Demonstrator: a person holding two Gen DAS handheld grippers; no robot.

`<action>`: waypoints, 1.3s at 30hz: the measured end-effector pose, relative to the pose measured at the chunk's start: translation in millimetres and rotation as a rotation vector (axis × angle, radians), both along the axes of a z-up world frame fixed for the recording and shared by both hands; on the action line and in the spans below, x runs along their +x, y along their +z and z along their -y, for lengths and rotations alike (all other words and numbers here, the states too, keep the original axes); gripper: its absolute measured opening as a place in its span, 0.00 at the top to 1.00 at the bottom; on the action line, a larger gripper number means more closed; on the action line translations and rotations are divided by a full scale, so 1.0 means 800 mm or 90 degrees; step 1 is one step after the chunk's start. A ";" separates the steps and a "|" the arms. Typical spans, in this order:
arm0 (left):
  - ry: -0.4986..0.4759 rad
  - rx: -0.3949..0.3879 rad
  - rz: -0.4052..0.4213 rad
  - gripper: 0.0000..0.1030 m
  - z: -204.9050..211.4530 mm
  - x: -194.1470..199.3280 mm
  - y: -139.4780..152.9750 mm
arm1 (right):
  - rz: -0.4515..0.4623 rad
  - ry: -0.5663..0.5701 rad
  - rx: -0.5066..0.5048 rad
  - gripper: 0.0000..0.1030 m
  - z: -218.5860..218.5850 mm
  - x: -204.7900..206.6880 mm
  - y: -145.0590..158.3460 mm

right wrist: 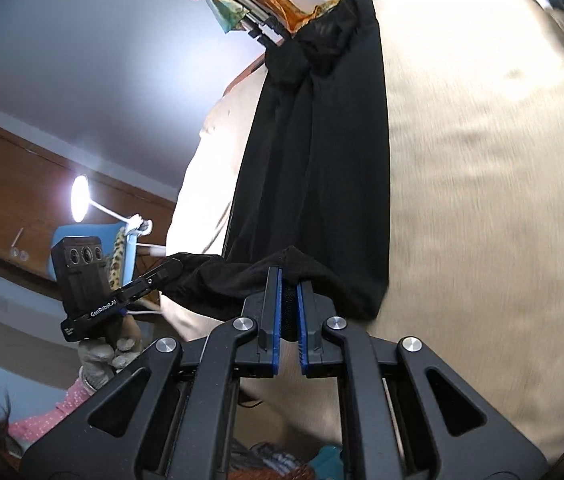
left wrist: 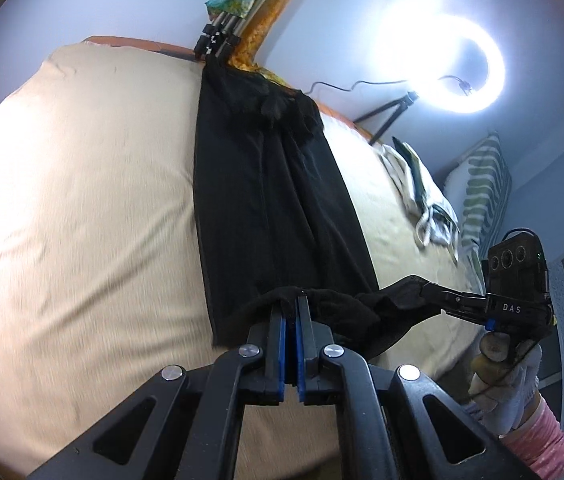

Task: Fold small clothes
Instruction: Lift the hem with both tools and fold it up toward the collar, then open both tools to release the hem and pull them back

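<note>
A long black garment (left wrist: pixel 266 200) lies stretched lengthwise across the beige bedspread (left wrist: pixel 82 200); it also shows in the right wrist view (right wrist: pixel 322 168). My left gripper (left wrist: pixel 292 300) is shut on the garment's near hem at one corner. My right gripper (right wrist: pixel 290 276) is shut on the same hem at the other corner. Each gripper shows in the other's view: the right one (left wrist: pixel 426 289) at the right, the left one (right wrist: pixel 174 266) at the left. The hem is lifted and bunched between them.
A pile of white and dark clothes (left wrist: pixel 422 192) lies on the far right of the bed. A ring light (left wrist: pixel 442 64) on a tripod stands beyond the bed. A striped pillow (left wrist: pixel 482 184) lies at the right. A black stand's legs (left wrist: pixel 218 36) rest at the garment's far end.
</note>
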State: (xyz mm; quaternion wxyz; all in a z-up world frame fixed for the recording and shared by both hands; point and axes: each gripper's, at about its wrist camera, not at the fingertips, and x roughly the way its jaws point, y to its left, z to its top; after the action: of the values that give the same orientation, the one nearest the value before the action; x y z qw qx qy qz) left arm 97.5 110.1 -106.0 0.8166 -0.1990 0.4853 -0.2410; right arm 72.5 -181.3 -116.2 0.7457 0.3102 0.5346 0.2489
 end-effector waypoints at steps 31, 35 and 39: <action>-0.094 0.089 0.007 0.86 0.030 0.049 -0.031 | 0.025 0.074 -0.120 0.82 -0.014 0.061 -0.017; -0.093 0.124 -0.037 0.87 0.037 0.060 -0.054 | 0.012 0.145 -0.165 0.84 -0.039 0.057 -0.038; -0.085 0.127 -0.025 0.86 0.044 0.080 -0.051 | 0.008 0.164 -0.181 0.84 -0.048 0.074 -0.054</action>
State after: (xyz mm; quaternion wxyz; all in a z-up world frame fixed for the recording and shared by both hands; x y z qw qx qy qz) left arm 161.7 74.9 -146.8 0.8048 -0.0889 0.5349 -0.2415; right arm 132.1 -142.8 -159.2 0.7473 0.1291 0.5948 0.2667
